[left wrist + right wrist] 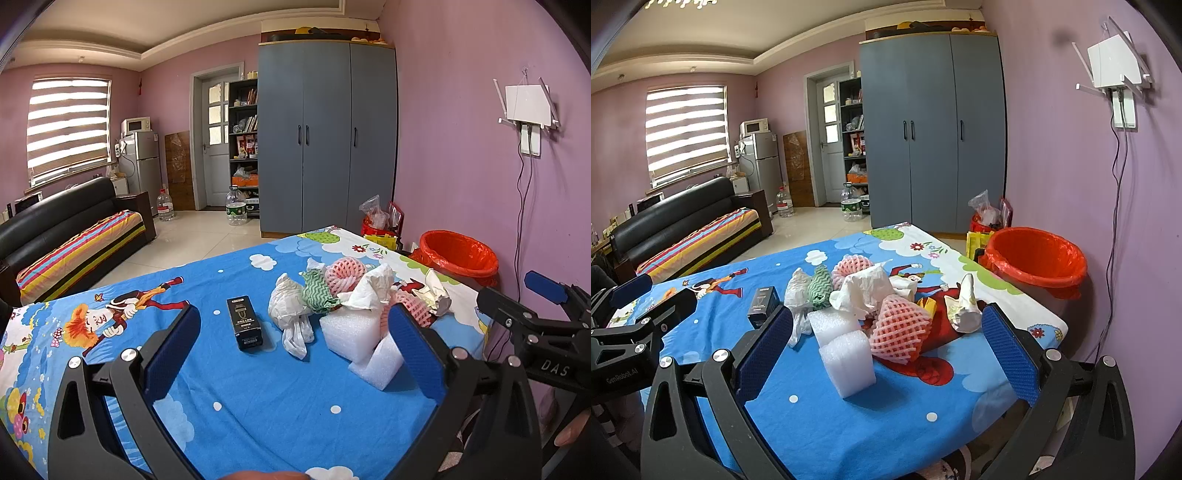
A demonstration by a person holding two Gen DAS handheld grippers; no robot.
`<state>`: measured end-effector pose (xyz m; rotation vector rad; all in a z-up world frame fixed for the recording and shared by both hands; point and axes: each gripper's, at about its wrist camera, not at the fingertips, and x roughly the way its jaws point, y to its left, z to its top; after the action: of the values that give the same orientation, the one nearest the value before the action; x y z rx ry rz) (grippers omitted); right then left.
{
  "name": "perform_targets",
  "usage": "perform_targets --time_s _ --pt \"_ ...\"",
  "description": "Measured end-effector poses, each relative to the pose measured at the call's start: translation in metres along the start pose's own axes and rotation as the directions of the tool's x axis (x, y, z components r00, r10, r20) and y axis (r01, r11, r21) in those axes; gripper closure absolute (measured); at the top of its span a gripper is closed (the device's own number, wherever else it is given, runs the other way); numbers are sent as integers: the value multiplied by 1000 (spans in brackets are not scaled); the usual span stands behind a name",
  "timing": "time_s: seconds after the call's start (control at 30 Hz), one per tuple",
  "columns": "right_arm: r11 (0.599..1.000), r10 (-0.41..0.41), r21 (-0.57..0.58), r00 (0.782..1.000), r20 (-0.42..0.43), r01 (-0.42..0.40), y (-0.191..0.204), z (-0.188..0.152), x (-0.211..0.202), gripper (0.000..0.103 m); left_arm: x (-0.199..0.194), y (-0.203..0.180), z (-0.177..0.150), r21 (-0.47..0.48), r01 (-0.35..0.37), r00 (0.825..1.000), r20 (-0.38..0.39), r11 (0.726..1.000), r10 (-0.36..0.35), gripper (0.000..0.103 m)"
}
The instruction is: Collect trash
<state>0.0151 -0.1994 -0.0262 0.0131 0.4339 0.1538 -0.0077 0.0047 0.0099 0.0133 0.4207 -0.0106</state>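
Both grippers hang above the near edge of a table covered in a blue cartoon cloth (258, 406). The left gripper (295, 343) has its two blue-padded fingers spread wide with nothing between them, and the right gripper (886, 343) is spread just as wide and just as empty.

Ahead of the left gripper and between its fingers lies one black box (244, 324), flat on the cloth and apart from the rest. Just to the right of it begins the trash heap: one white plastic bag (291, 314), one green zigzag cloth (317, 291), one crumpled white tissue (369, 291) and two white foam blocks (347, 332), the nearer block (376, 363) touching the first and standing just beside the left gripper's right finger.

From the right wrist view the two foam blocks (846, 350) stand straight ahead of the right gripper, between its fingers. Two pink foam fruit nets show: one (899, 330) lies just right of the foam, touching it, and one (851, 271) sits farther back in the heap. One crumpled silvery wrapper (964, 306) stands near the right gripper's right finger, apart from the nets.

One bin lined with an orange bag (1034, 258) stands beyond the table's far right corner, ahead and to the right of both grippers. It looks empty as far as its inside can be seen
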Motion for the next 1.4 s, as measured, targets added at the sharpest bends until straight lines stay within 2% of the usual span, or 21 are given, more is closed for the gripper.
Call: perform_targets --time_s 1.4 --pt "1000 3 11 1000 -3 -3 0 -4 1 7 1 0 0 1 -2 1000 -1 1000 2 5"
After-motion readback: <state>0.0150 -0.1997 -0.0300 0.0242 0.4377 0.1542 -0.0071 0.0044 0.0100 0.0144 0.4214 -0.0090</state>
